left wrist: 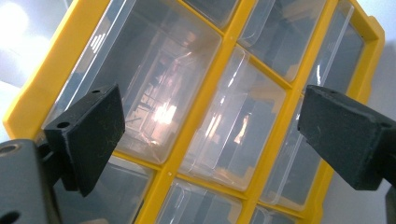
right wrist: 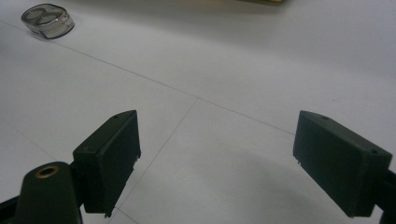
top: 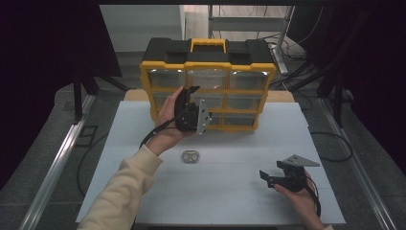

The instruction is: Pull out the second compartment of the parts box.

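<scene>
A white table (top: 230,158) stands on a grey floor in a dim room, with dark curtains to either side and cables trailing across the floor behind it.

The left gripper (top: 190,98) is raised in the person's left hand (top: 168,120) at the front of the yellow organizer (top: 208,91), its jaws spread wide apart and holding nothing. In the left gripper view those two black jaws stand well apart, one at each side, and between them lie the clear drawers (left wrist: 154,88) of the organizer in their yellow frame, seen at a tilt. The jaws sit near the drawer fronts, though whether they touch the plastic I cannot tell. The grey three-cornered plate (top: 203,117) on this gripper faces toward the right side of the table.

The right gripper (top: 269,178) sits low over the near right part of the table in the person's right hand (top: 301,201), its jaws likewise wide open and empty. In the right gripper view they frame bare white tabletop (right wrist: 224,93).

A small round metal piece (top: 190,156) with two holes lies flat on the table between the two grippers, nearer the left hand and well apart from the right gripper; the right gripper view shows it far off at the upper left (right wrist: 48,20).

The organizer has a black top with a yellow handle (top: 208,45) and stands upright at the far edge of the table, three drawers across
</scene>
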Motion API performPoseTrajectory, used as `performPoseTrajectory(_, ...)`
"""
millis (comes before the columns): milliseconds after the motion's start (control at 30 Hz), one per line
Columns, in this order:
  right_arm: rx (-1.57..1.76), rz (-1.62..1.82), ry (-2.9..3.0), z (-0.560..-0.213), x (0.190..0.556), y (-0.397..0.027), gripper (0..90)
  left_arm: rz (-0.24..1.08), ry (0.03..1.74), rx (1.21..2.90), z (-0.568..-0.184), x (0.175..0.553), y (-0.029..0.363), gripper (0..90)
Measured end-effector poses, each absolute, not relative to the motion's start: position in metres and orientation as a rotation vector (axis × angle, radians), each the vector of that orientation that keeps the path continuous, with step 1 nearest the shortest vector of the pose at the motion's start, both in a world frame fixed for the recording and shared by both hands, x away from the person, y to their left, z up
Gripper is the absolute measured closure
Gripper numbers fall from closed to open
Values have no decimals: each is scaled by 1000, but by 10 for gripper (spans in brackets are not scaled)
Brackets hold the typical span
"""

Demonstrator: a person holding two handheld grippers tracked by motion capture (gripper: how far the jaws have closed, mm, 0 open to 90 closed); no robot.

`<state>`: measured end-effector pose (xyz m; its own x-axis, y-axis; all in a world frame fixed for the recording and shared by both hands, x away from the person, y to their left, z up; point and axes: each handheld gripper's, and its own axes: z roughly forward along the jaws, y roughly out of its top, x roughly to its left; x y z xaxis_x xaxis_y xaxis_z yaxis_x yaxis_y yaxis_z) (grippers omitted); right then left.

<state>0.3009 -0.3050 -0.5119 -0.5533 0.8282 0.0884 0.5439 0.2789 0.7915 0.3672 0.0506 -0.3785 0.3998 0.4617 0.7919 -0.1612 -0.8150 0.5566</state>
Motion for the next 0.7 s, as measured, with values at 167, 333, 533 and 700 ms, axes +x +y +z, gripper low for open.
performPoseTrajectory(167, 1248, 1159, 2214, -512, 301, -305, 151, 1442, 265, 2096, -378, 370, 51, 82)
performPoseTrajectory(333, 1250, 1158, 2213, -512, 301, -305, 152, 1464, 259, 2074, -377, 372, 51, 89)
performPoseTrajectory(533, 1251, 1158, 2213, -512, 301, -305, 151, 1481, 265, 2067, -376, 376, 51, 89)
performPoseTrajectory(700, 1251, 1160, 2215, -512, 301, -305, 151, 1484, 270, 2070, -376, 379, 50, 89)
